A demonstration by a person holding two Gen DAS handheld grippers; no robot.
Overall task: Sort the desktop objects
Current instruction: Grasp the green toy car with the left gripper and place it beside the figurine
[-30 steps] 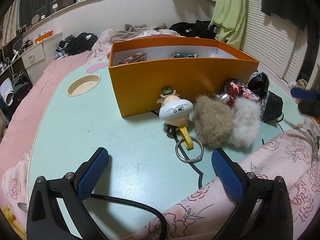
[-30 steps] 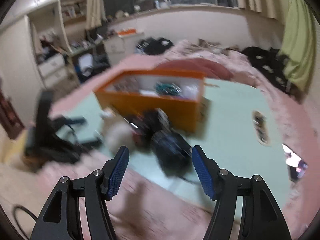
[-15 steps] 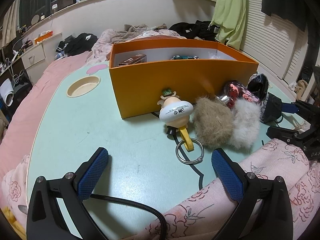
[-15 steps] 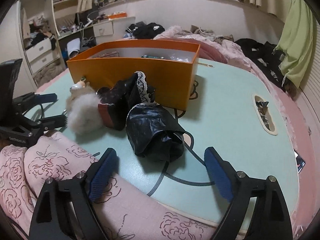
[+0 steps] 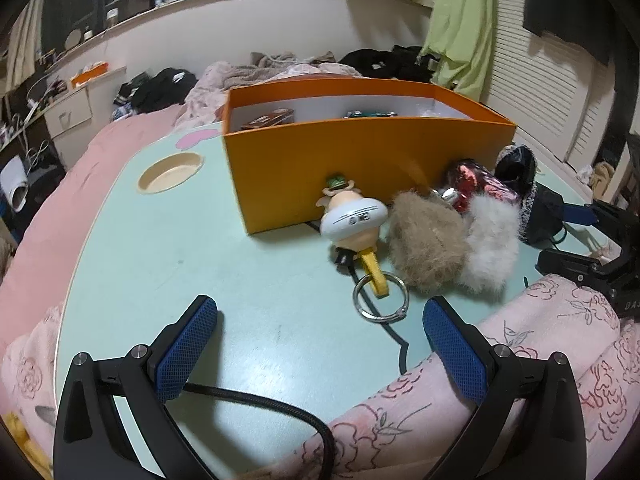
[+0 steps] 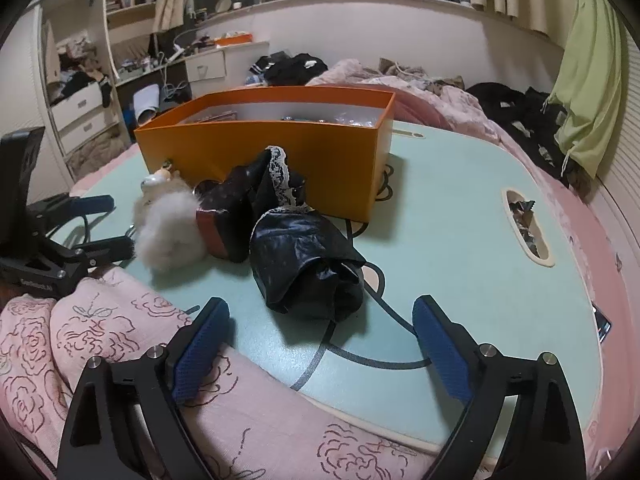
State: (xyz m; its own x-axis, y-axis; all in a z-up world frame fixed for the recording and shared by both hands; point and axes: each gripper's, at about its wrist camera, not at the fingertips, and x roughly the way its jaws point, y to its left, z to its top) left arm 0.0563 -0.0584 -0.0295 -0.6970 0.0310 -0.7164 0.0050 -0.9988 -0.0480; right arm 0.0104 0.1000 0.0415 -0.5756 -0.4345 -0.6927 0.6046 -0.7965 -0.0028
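An orange box (image 5: 360,152) (image 6: 280,148) stands on the pale green table (image 5: 160,260) and holds a few small items. In front of it lie a toy figure keychain (image 5: 354,220) with a metal ring (image 5: 380,298), a brown fur pompom (image 5: 426,252), a white fur pompom (image 5: 490,248) (image 6: 170,232), a dark red pouch (image 5: 476,186) (image 6: 214,224) and a black lace-trimmed bag (image 6: 304,248) (image 5: 528,196). My left gripper (image 5: 320,340) is open and empty, short of the keychain. My right gripper (image 6: 322,344) is open and empty, just short of the black bag.
A pink rose-print quilt (image 5: 520,380) (image 6: 100,340) covers the table's near edge. A black cable (image 5: 260,400) runs under my left gripper. The table has a round cup hole (image 5: 170,172) and an oval slot (image 6: 526,226). Bed, clothes and drawers lie behind.
My right gripper swung in from a blurred, higher view, settled low in front of the black bag and opened wider. It now shows at the right of the left wrist view. My left gripper stayed still.
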